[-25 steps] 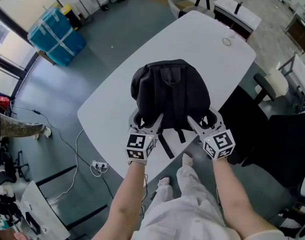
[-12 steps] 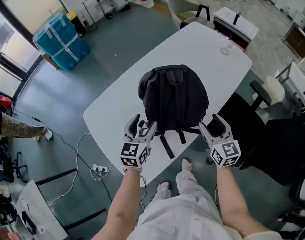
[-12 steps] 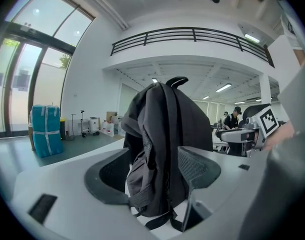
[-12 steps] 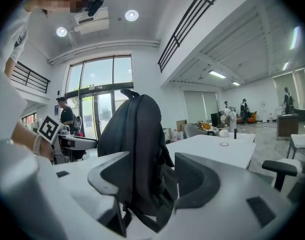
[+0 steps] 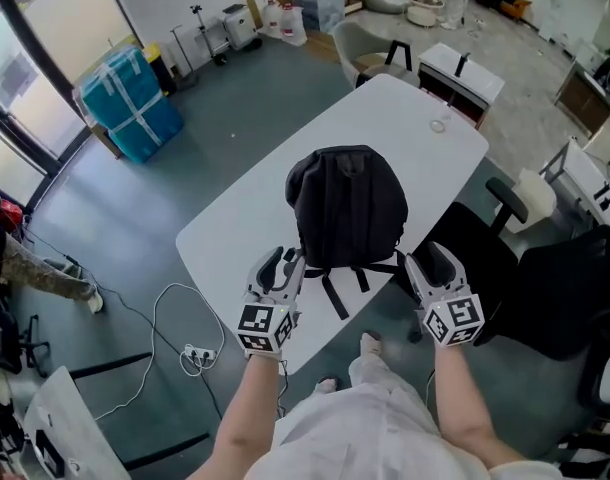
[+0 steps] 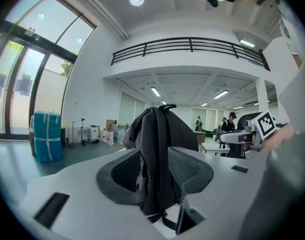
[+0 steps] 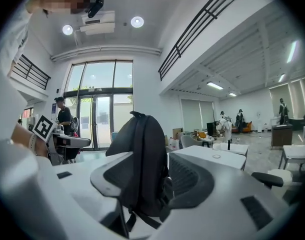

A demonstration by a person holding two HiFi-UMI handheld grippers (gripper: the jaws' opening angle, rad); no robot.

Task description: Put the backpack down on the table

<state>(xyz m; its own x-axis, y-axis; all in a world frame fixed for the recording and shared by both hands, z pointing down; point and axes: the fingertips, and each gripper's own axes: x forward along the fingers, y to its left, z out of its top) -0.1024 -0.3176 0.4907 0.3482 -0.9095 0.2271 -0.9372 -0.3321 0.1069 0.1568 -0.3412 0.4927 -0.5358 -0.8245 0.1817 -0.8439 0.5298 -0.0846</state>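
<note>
A black fabric backpack (image 5: 347, 208) stands upright on the white table with rounded corners (image 5: 235, 230). It is in the middle of the head view, close to the table's near edge. Its black straps (image 5: 337, 290) hang down over that edge.

The left gripper (image 5: 283, 263), white and grey with a marker cube, is at the lower left of the backpack, just beside its bottom corner. The right gripper (image 5: 432, 265) is at the lower right, a little apart from it. In both gripper views the jaws are apart and have just been closing. No pad presses on anything (the backpack only shows through the gap, beyond the tips).

At the far corner of the table, in the upper right of the frame, there is a small clear glass (image 5: 440, 125). On the grey floor at the upper left stands a blue wrapped stack (image 5: 130, 98). A white cable (image 5: 175, 313) lies at the lower left, and a black office chair (image 5: 550, 288) is at the right side.
</note>
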